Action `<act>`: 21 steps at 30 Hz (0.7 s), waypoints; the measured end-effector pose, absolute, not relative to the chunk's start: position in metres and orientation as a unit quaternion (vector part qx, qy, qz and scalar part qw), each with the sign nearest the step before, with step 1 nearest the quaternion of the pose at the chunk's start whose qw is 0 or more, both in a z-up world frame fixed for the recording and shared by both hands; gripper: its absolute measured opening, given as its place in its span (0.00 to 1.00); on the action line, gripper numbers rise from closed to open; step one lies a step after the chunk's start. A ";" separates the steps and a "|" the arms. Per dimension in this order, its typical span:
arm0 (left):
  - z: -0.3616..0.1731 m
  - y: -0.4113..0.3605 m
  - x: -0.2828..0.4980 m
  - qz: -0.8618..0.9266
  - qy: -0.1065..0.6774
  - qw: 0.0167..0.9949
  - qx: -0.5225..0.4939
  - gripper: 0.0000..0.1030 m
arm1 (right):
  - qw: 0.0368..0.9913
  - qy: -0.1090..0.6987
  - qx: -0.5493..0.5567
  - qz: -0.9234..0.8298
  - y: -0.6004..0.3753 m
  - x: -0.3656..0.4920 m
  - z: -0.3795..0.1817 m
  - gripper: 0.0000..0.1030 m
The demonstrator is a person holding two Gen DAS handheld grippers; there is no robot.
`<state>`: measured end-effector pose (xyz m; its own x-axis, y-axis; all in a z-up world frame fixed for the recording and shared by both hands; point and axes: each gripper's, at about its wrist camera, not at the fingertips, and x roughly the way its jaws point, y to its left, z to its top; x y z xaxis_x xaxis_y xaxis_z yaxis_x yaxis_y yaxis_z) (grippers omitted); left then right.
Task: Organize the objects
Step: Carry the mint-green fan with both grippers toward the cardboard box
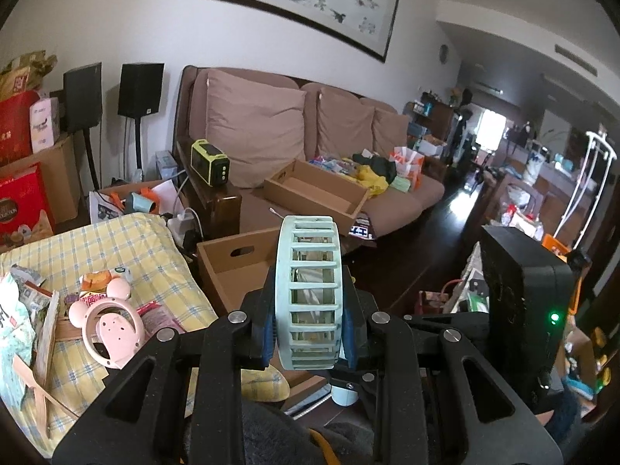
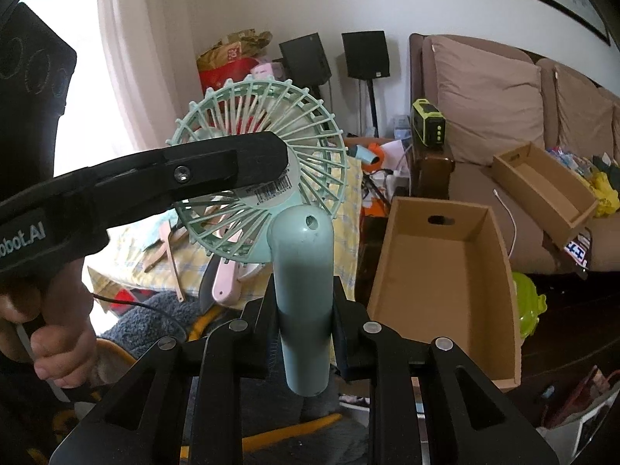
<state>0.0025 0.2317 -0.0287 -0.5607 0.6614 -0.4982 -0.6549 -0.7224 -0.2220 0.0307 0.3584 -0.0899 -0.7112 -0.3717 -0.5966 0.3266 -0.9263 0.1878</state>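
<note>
Both grippers clamp one mint-green handheld fan in mid-air.

Left wrist view: the left gripper (image 1: 309,333) pinches the fan (image 1: 308,294) by its cage, seen edge-on; the handle is mostly hidden below the fingers. Behind it stands an open cardboard box (image 1: 232,267), partly blocked, with a second cardboard tray (image 1: 316,190) on the sofa (image 1: 391,201). Right wrist view: the right gripper (image 2: 306,329) is closed on the fan's handle, while the left gripper's finger crosses the cage, covering part of its barcode label. A person's hand (image 2: 58,321) is cut off at the left edge.
</note>
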 end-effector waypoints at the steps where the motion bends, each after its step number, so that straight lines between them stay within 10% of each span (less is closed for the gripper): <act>1: -0.029 0.234 0.003 0.883 -0.005 0.373 -0.284 0.24 | 0.189 -0.037 0.330 -0.924 0.361 0.031 -0.091 0.22; 21: -0.036 0.297 -0.018 0.854 -0.014 0.415 -0.312 0.24 | 0.139 -0.073 0.328 -0.931 0.424 0.028 -0.089 0.23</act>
<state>-0.0179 0.2970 -0.0363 -0.4602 0.7183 -0.5218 -0.7008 -0.6547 -0.2833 0.0278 0.4237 -0.0892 -0.7458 -0.3072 -0.5911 0.2110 -0.9506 0.2279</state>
